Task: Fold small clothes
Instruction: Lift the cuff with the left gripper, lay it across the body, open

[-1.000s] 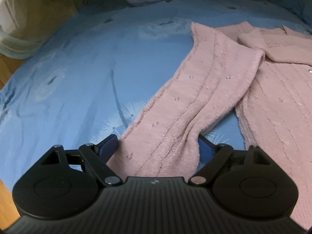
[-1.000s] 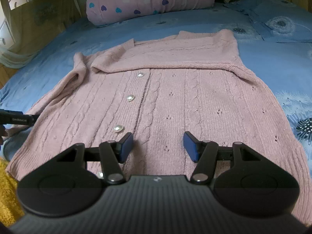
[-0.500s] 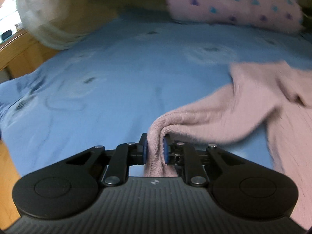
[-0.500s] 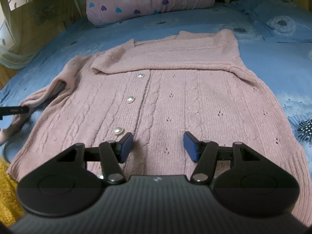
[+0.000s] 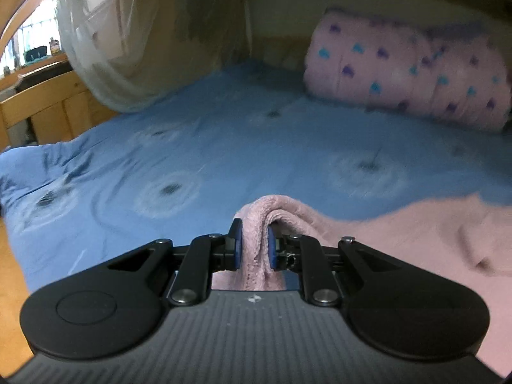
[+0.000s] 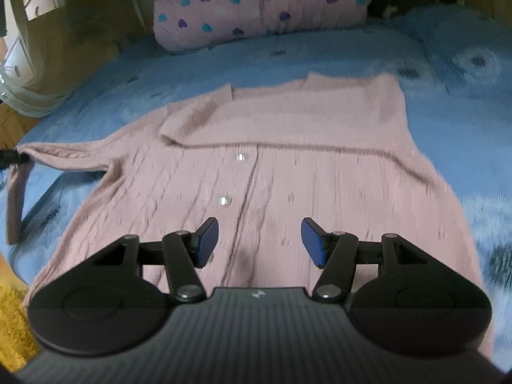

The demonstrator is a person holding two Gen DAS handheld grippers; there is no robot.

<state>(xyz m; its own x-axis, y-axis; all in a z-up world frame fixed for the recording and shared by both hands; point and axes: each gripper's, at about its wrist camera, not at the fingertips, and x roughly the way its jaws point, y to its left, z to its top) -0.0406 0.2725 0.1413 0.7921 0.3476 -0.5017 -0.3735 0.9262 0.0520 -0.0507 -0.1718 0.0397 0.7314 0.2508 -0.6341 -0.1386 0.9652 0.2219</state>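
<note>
The left tool (image 5: 253,245) was clenched on the cuff end of the sleeve (image 5: 256,224) of a pink cardigan (image 6: 288,166); the knit bulged up between the blue pads (image 5: 237,246) and trailed away toward 3 o'clock in the left wrist view. The right tool (image 6: 260,240) was released, its jaws apart with nothing between them, hovering over the lower front of the cardigan near 6 o'clock. The cardigan lay face up and spread on the blue bed (image 5: 224,134), its collar end toward 12 o'clock and the held sleeve drawn out to 9 o'clock in the right wrist view; the other sleeve appeared already laid across the chest.

The step looked to be folding this sleeve in over the body. To do it well, I judged the left tool should keep its clench firm, lift just enough that the sleeve clears the bed, and carry the cuff across toward 3 o'clock so the sleeve lands flat and level across the chest; the soft knit would likely stretch or sag, so a slow, even pull should serve better than a tug; the right tool could press the body down so that it does not drag along.

Counted: one cardigan; two buttons (image 6: 240,156) plainly seen, though blur may hide more; one heart-print pillow (image 6: 259,3) at 12 o'clock; two tools.
</note>
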